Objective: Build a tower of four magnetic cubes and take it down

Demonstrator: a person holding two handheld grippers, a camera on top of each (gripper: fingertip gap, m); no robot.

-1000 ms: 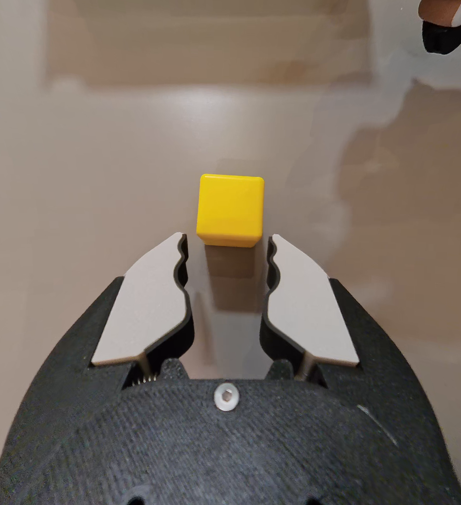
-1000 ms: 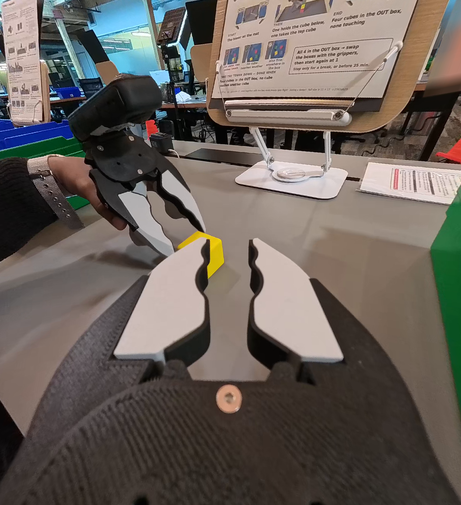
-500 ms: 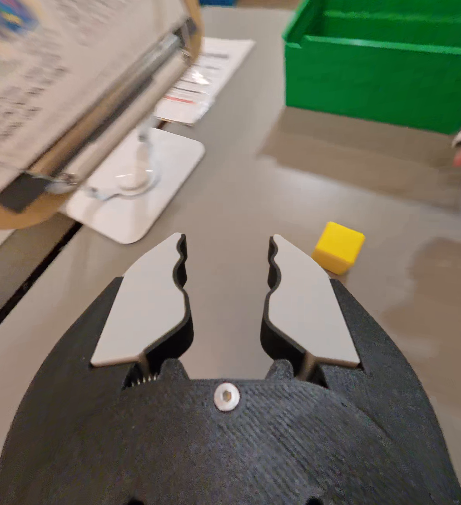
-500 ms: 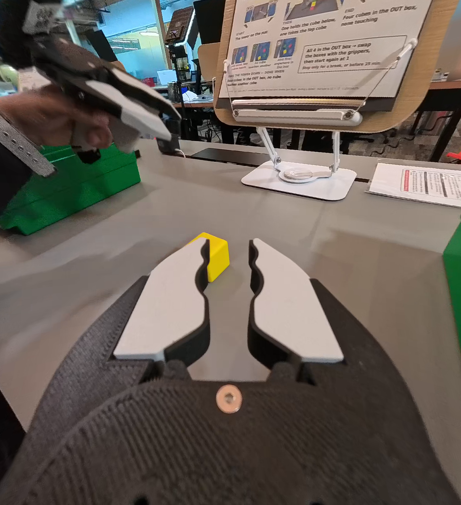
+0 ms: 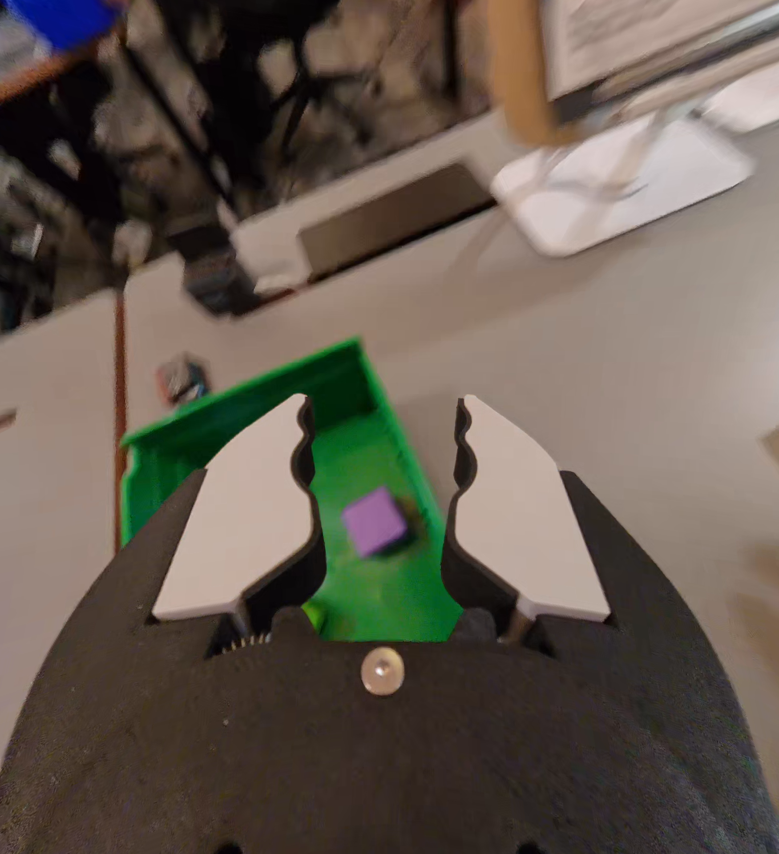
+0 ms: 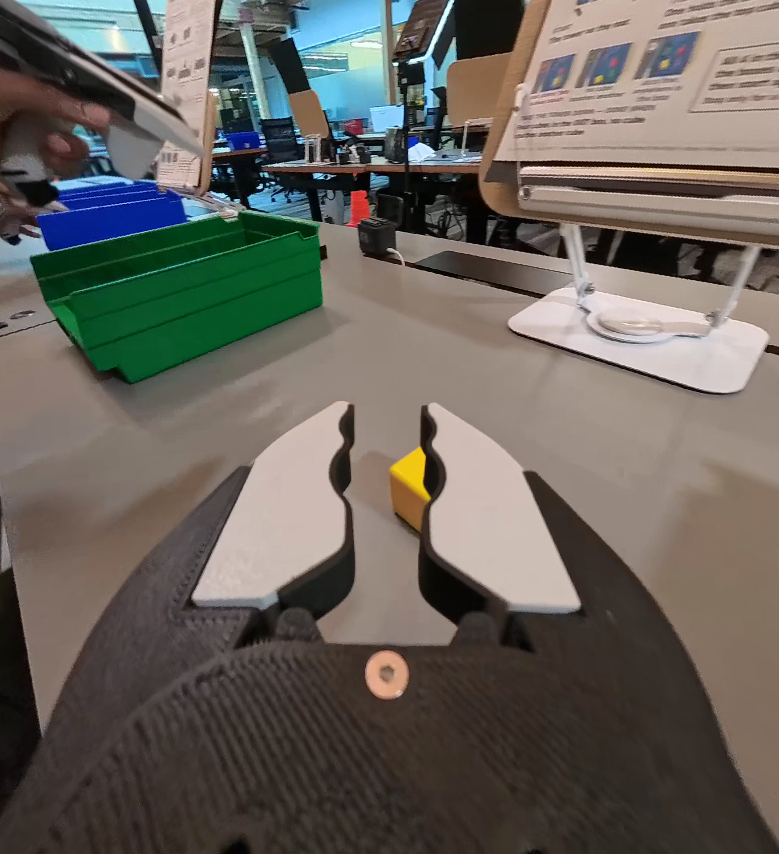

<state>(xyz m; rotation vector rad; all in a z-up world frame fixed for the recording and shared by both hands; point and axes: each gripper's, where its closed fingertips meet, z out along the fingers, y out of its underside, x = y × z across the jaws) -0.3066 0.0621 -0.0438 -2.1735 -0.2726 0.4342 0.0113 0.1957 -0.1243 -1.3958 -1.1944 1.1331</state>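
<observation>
Green plastic fills the left wrist view – a green bin [image 5: 380,587] holding a purple cube [image 5: 373,521], seen between the left gripper [image 5: 383,403]'s spread, empty fingers. The right gripper [image 6: 386,405] (also parted, holding nothing) is held low over the grey table [image 6: 563,443]; a yellow cube [image 6: 408,485] sits at 1 o'clock by its right finger, where a nudge could slide it off-centre.

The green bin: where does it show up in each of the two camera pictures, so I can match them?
Left wrist view: the green bin lies below the open left gripper, mid-picture, a purple cube inside.
Right wrist view: it sits on the grey table at upper left, beyond the open right gripper.
Shared landmark: the white stand base.
</observation>
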